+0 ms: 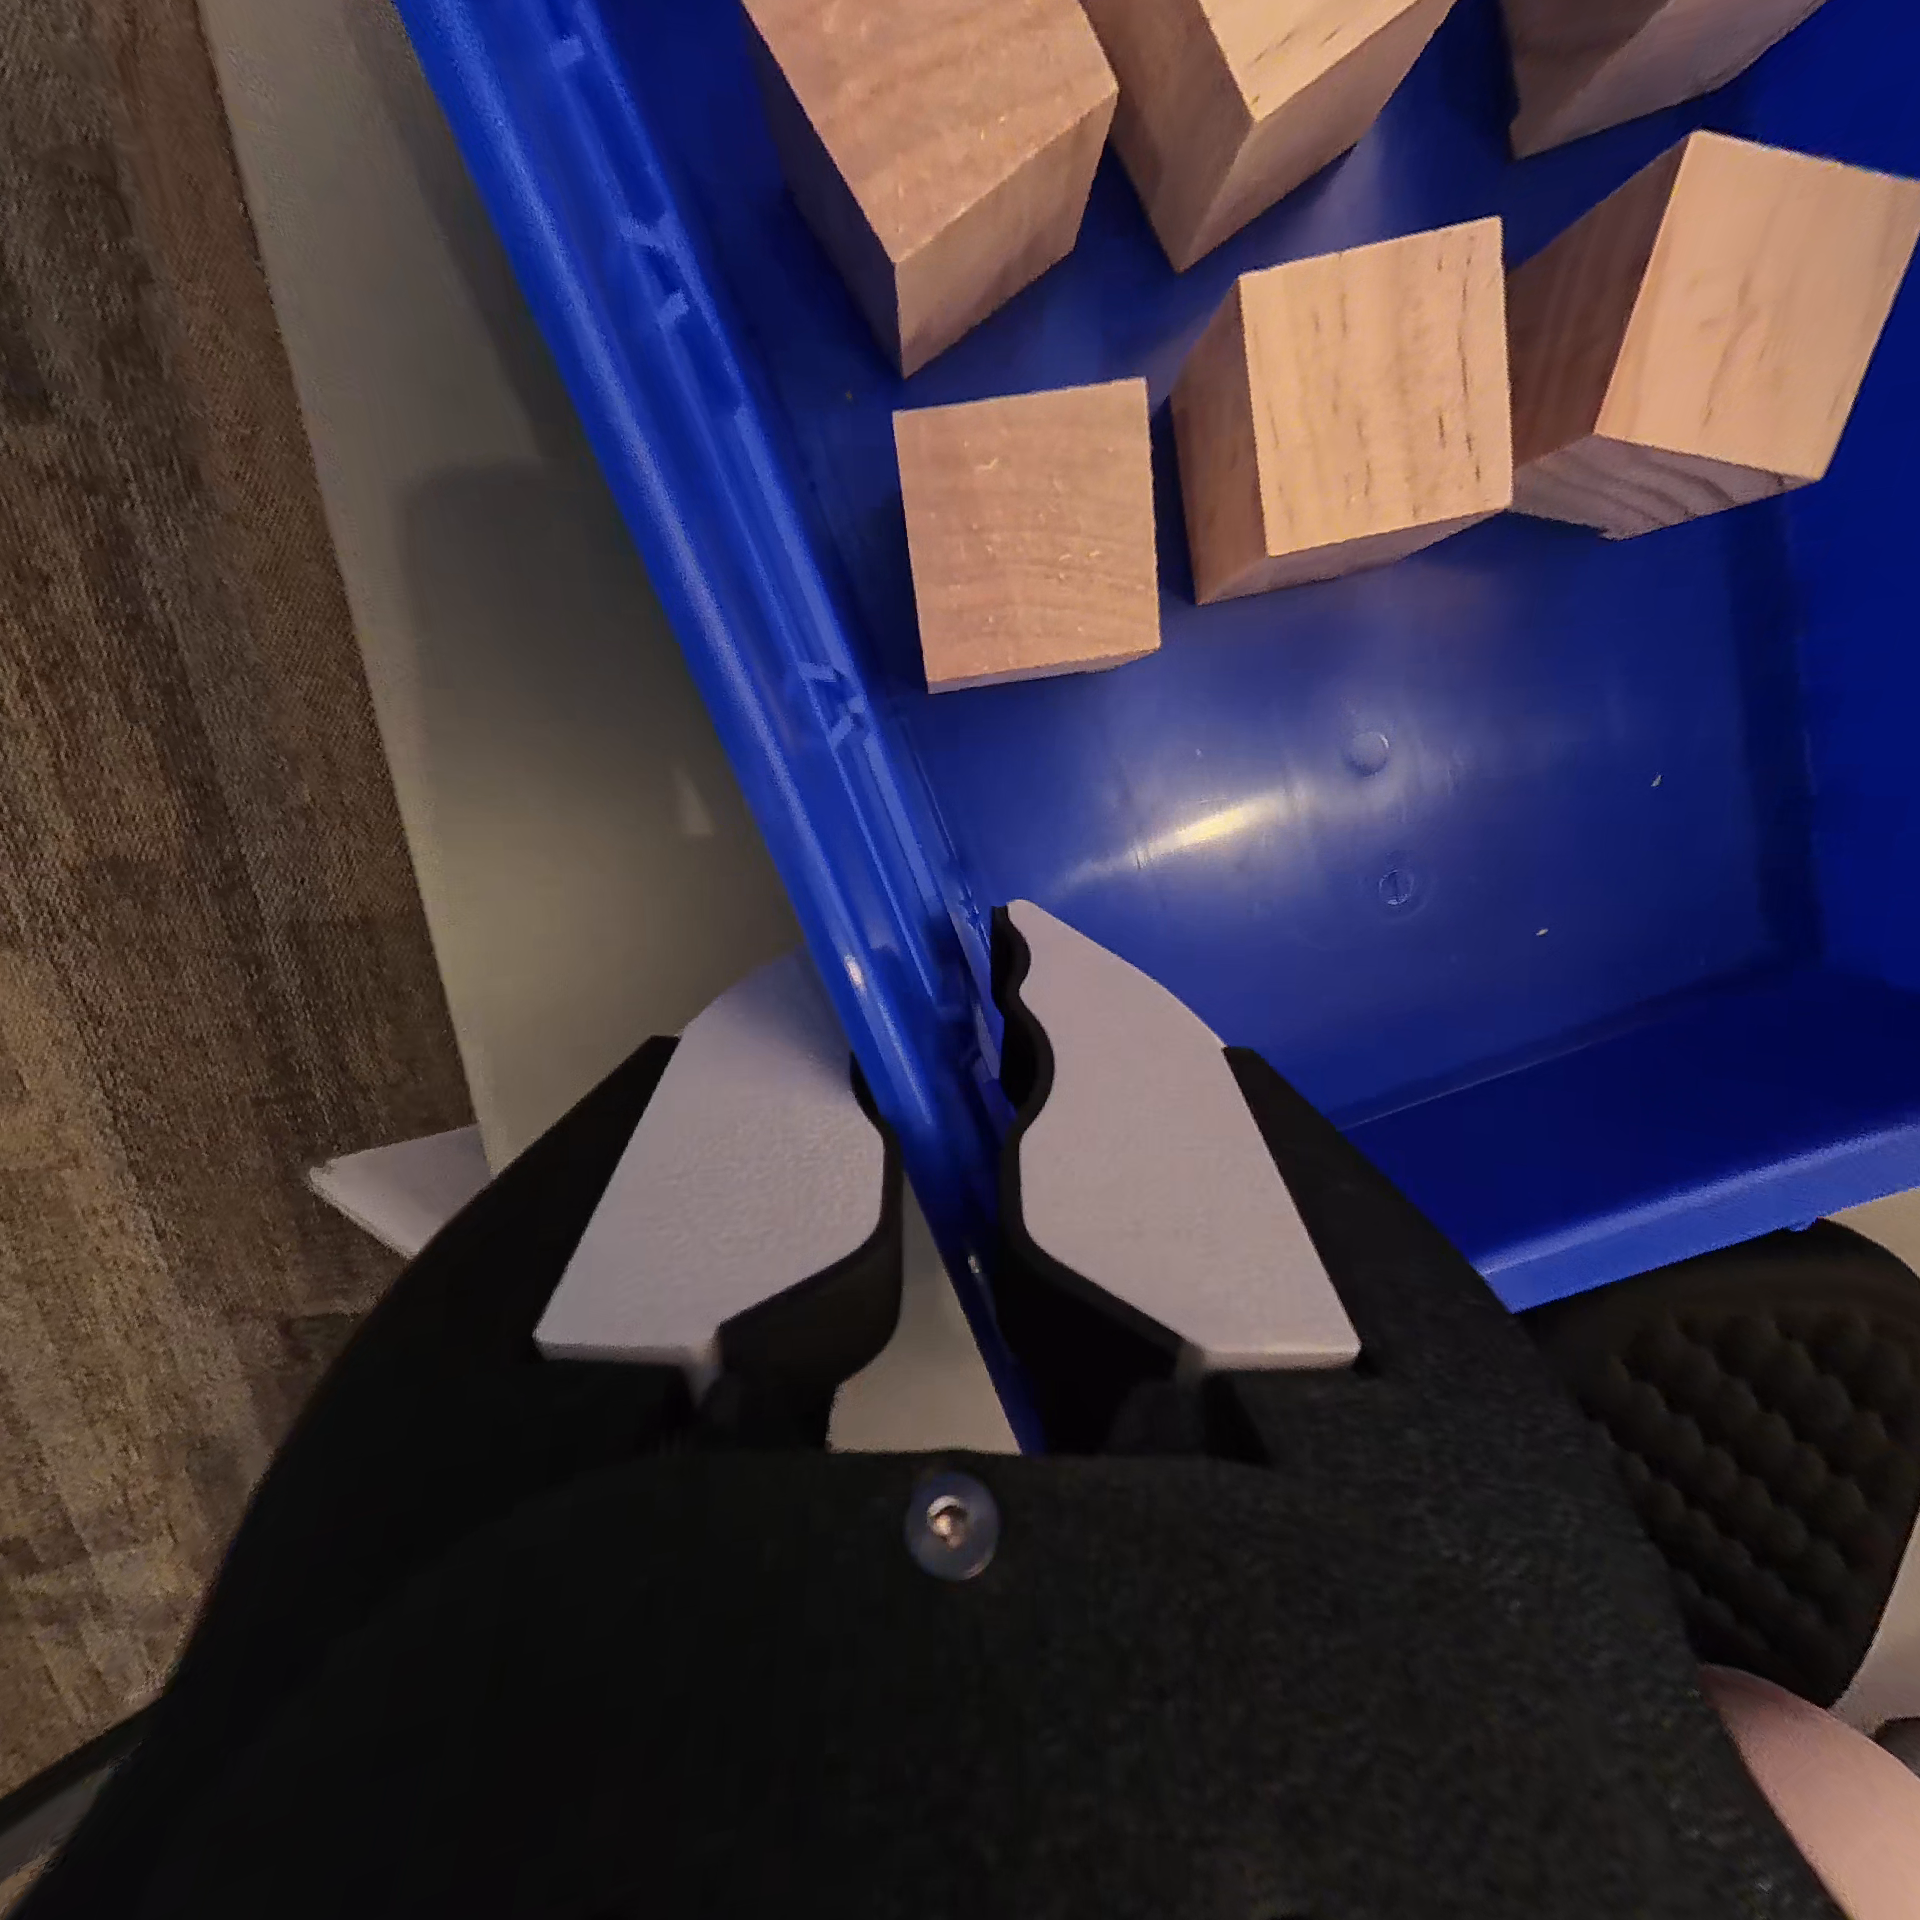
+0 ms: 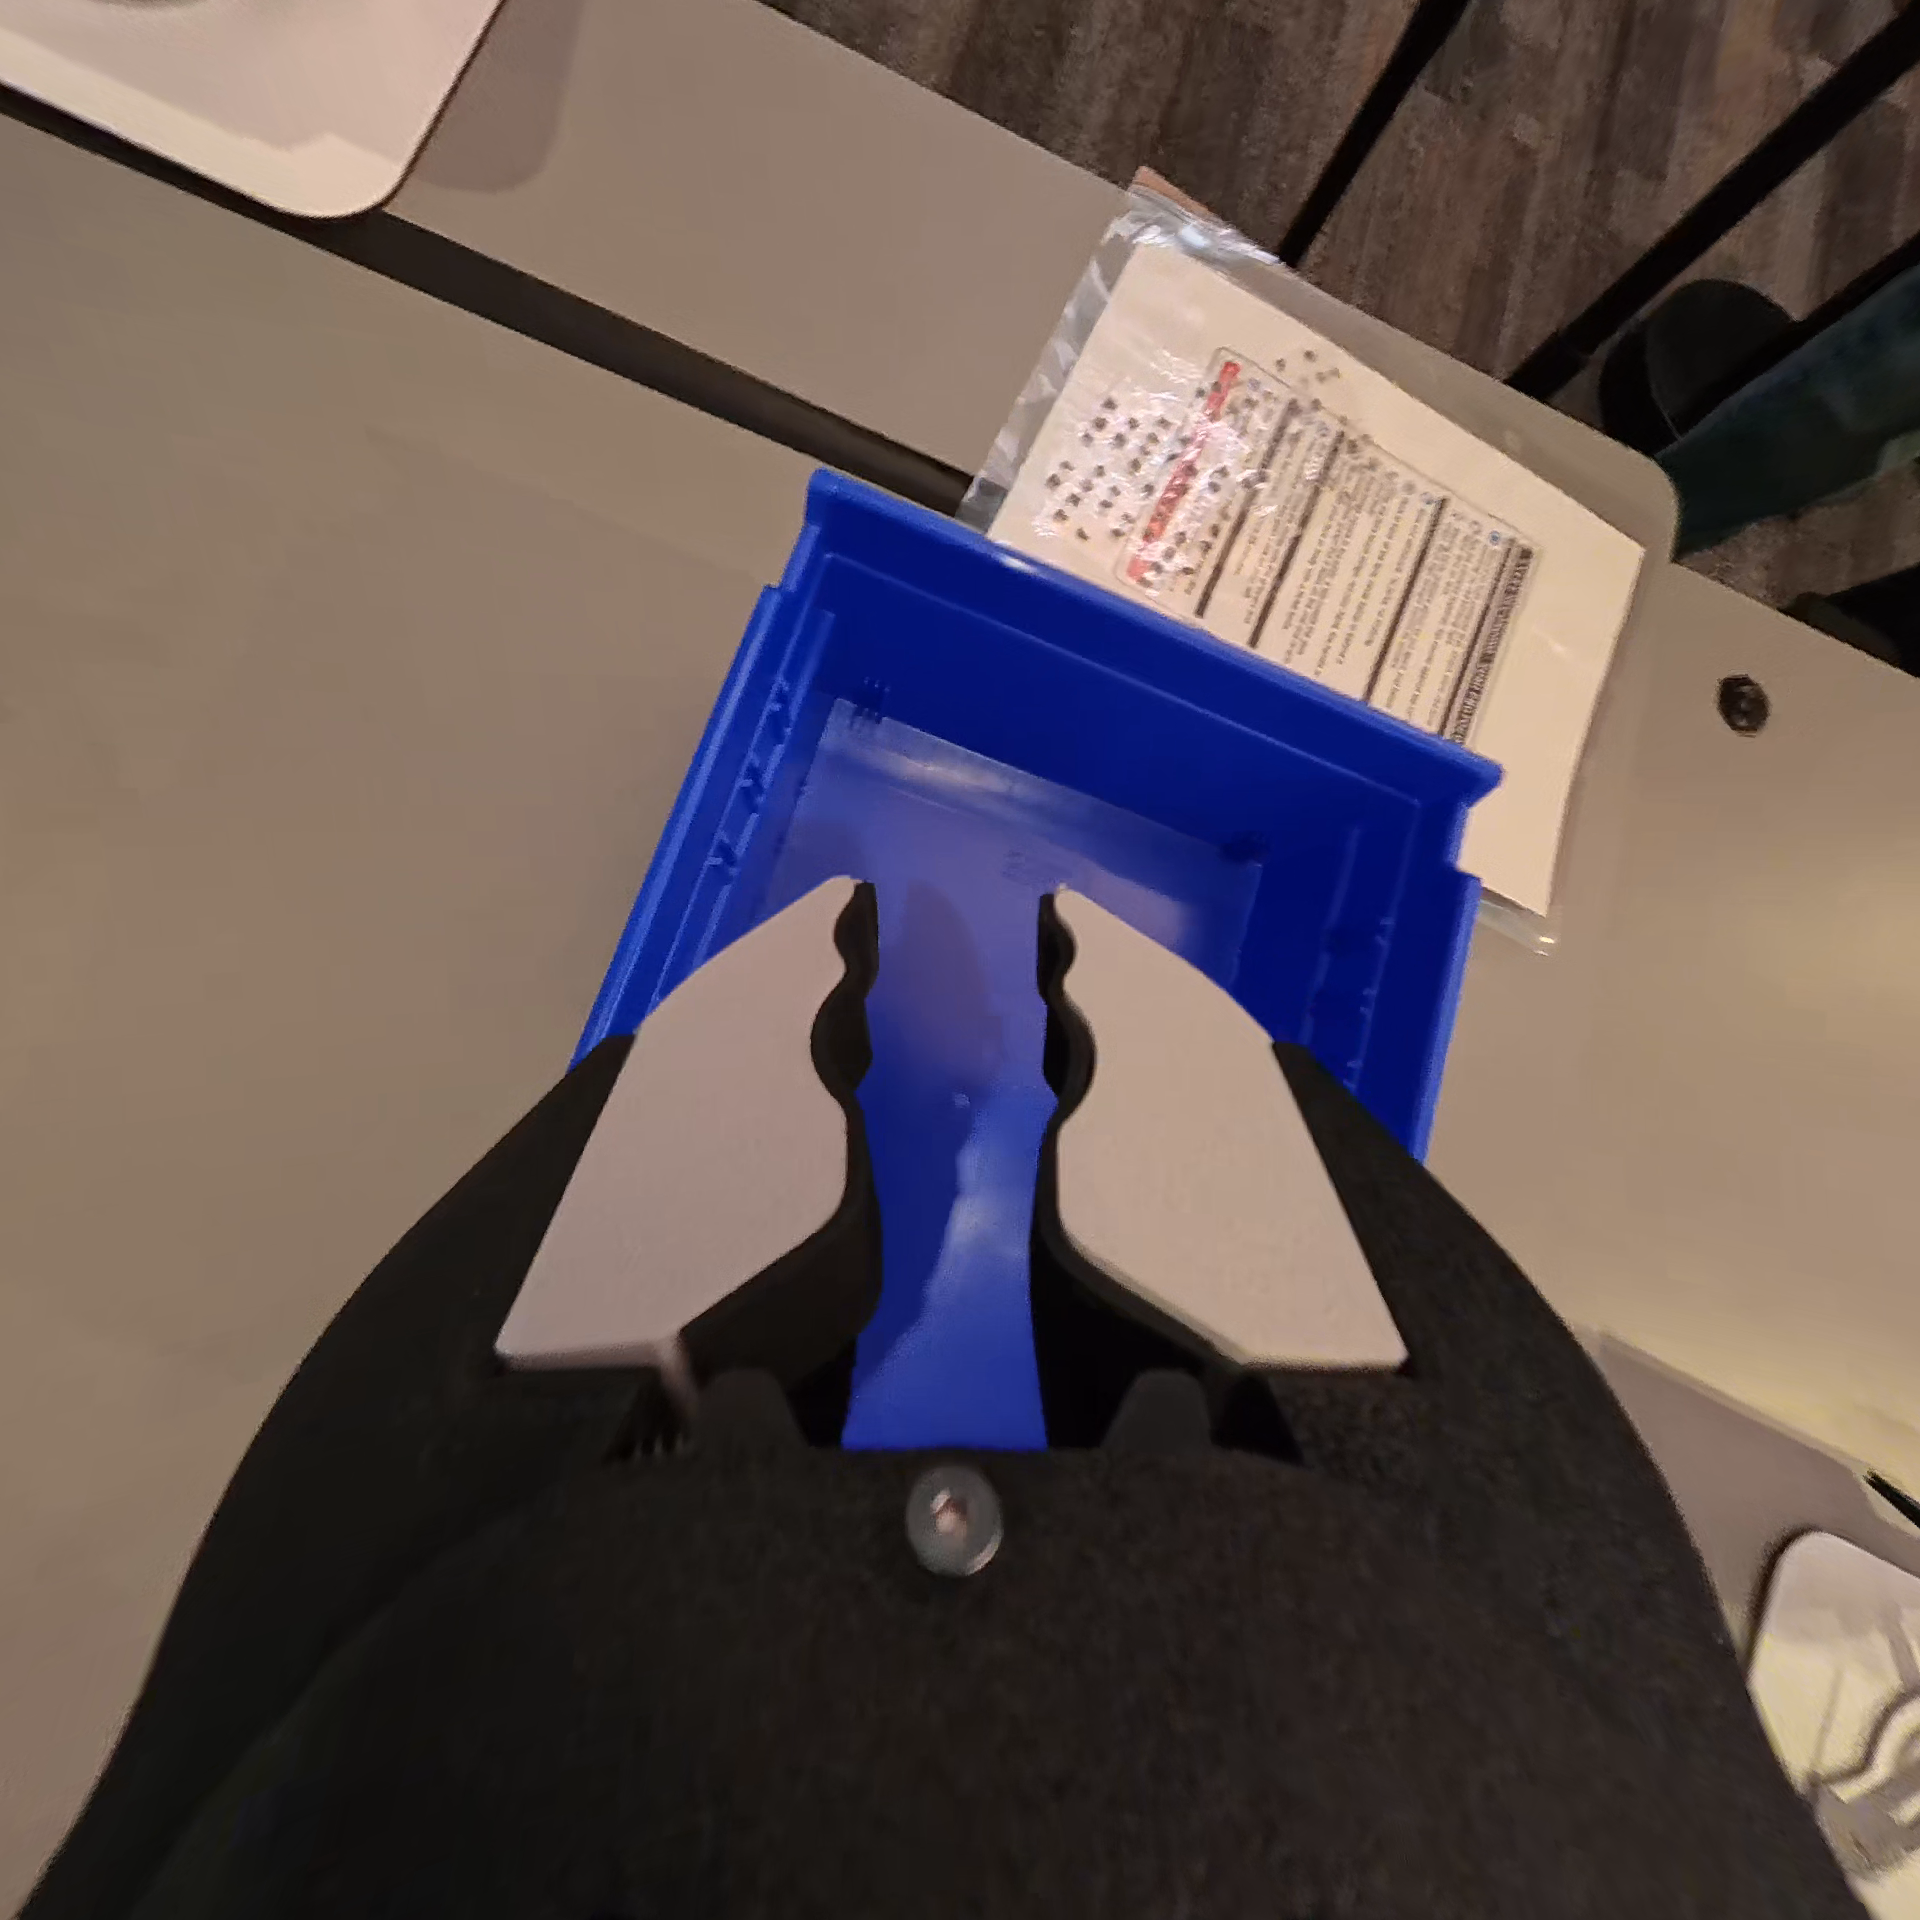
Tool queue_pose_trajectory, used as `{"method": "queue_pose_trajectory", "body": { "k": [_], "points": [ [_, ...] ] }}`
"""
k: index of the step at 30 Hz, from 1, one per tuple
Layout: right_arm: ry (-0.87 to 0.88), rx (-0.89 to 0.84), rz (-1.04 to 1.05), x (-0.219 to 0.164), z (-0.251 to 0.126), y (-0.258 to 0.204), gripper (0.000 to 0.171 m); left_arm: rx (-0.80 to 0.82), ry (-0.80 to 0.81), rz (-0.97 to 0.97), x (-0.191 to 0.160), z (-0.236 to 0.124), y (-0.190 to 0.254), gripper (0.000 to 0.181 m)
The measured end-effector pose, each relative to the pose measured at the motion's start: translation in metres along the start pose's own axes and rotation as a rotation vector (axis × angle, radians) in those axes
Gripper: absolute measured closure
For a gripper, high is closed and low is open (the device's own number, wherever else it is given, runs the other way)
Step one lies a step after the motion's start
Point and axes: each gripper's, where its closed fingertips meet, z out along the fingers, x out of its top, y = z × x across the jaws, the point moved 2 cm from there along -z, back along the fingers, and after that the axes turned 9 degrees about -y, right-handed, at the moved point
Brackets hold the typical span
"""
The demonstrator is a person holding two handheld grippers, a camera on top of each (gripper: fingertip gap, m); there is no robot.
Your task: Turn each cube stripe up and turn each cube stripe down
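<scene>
Several plain wooden cubes lie in a blue bin [image 1: 727, 468]; the nearest cube [image 1: 1029, 530] sits by the bin's left wall, with another cube [image 1: 1361, 405] beside it. No stripe shows on any visible face. My left gripper [image 1: 914, 966] is shut on the bin's left wall, one finger outside and one inside. In the right wrist view my right gripper [image 2: 954, 888] is open and empty above a blue bin [image 2: 1143, 644] whose visible floor is bare. I cannot tell whether it is the same bin.
The bin stands on a grey table [image 2: 312, 727] near its edge, with brown carpet [image 1: 125, 623] beyond. A clear plastic bag with a printed sheet [image 2: 1320, 520] lies behind the bin. A black foam-textured part [image 1: 1745, 1475] and a person's fingertip [image 1: 1808, 1787] are at the lower right.
</scene>
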Motion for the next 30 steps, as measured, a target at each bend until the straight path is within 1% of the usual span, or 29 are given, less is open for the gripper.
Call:
{"method": "queue_pose_trajectory", "body": {
  "k": [3, 4, 6, 9, 13, 17, 30],
  "points": [
    [0.076, -0.088, 0.049, 0.014, -0.007, 0.004, 0.141, -0.004, -0.002, 0.043, 0.006, 0.001, 0.009, 0.167],
    [0.113, -0.121, 0.068, 0.020, -0.011, 0.005, 0.139, -0.008, -0.002, 0.059, 0.008, 0.002, 0.013, 0.167],
    [0.181, -0.208, 0.108, 0.028, -0.020, 0.010, 0.138, -0.014, 0.002, 0.093, 0.012, 0.002, 0.019, 0.166],
    [0.261, -0.317, 0.158, 0.035, -0.034, 0.014, 0.137, -0.017, 0.019, 0.137, 0.018, 0.003, 0.025, 0.165],
    [0.332, -0.411, 0.182, 0.039, -0.048, 0.015, 0.133, -0.017, 0.033, 0.157, 0.021, 0.004, 0.028, 0.165],
    [0.338, -0.428, 0.182, 0.039, -0.049, 0.014, 0.129, -0.023, 0.058, 0.174, 0.025, 0.004, 0.030, 0.165],
    [0.320, -0.417, 0.163, 0.040, -0.041, 0.011, 0.128, -0.031, 0.089, 0.235, 0.037, 0.006, 0.042, 0.165]
  ]
}}
